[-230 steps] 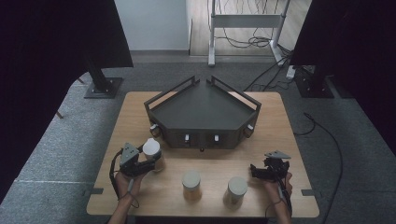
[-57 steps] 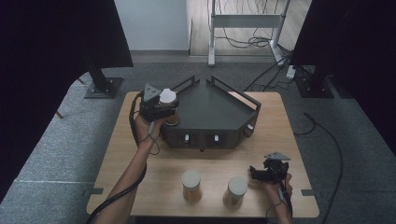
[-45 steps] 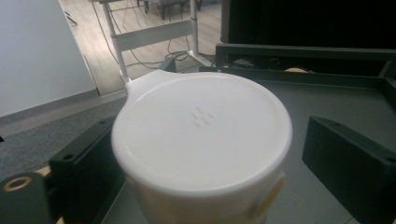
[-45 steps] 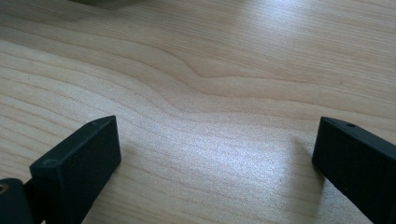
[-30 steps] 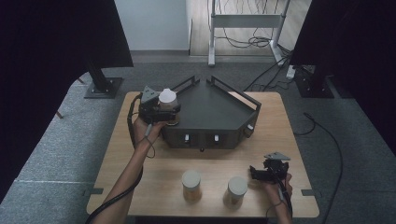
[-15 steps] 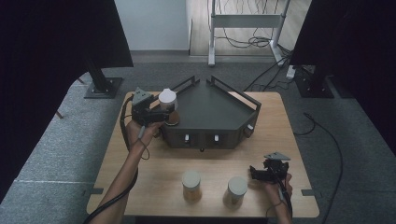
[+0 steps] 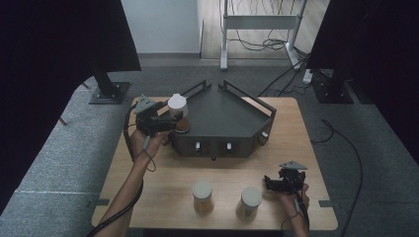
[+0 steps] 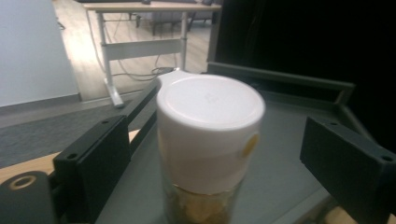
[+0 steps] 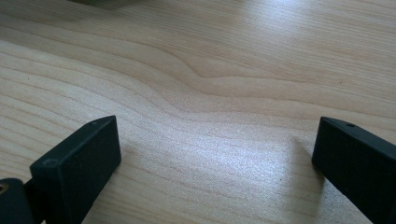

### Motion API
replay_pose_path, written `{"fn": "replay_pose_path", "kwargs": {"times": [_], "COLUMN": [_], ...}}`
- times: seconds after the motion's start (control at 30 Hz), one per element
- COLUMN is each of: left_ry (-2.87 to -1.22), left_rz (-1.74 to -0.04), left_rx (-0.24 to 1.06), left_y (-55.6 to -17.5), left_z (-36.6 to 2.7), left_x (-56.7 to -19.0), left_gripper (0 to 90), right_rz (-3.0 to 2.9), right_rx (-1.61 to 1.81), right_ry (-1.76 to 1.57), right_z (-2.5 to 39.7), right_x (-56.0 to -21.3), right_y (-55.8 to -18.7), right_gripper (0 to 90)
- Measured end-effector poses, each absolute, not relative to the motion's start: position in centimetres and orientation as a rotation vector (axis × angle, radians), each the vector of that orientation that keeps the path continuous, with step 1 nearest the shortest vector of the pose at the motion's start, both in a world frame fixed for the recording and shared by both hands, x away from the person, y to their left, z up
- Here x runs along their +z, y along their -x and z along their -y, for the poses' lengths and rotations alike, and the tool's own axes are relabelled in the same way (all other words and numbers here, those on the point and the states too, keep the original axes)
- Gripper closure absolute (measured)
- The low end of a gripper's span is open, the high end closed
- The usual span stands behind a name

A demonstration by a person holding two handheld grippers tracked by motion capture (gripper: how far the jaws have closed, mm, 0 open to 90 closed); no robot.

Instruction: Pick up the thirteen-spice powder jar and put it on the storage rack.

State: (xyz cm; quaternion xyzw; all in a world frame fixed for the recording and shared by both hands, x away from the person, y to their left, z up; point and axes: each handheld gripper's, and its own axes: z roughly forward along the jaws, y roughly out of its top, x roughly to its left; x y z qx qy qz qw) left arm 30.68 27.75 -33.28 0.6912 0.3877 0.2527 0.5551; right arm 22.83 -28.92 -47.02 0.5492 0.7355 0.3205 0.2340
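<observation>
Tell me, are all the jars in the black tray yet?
Not yet. One jar stands in the tray, and the left claw sits open around it, apart from its sides. Two jars wait on the table. The right claw is open over bare wood.

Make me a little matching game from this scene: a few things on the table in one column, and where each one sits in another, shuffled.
Things:
1. jar with the white lid
2. left gripper
3. right gripper
4. two other jars

Places or states:
A. open, low over bare wood near the table's front right corner
B. side by side on the table's front edge
C. standing at the left corner of the dark tray
D. open, its jaws either side of a jar with gaps showing

Pairs: 1-C, 2-D, 3-A, 4-B
</observation>
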Motion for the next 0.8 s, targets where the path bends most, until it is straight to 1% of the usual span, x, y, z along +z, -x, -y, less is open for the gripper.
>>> {"fn": "replay_pose_path", "kwargs": {"times": [0.37,0.8], "left_ry": [-1.615,-1.606], "left_rz": [-0.897,-0.883], "left_rx": [0.592,0.585], "left_y": [-29.1,-27.4], "left_z": [-29.2,-30.9], "left_x": [-33.7,-35.1], "left_gripper": [13.9,19.3], "right_rz": [-2.02,-2.017], "right_rx": [0.88,0.878], "right_ry": [-1.507,-1.51], "right_z": [28.9,28.9], "right_x": [-47.0,-47.0], "right_y": [-22.8,-22.8], "right_gripper": [0.6,0.6]}}
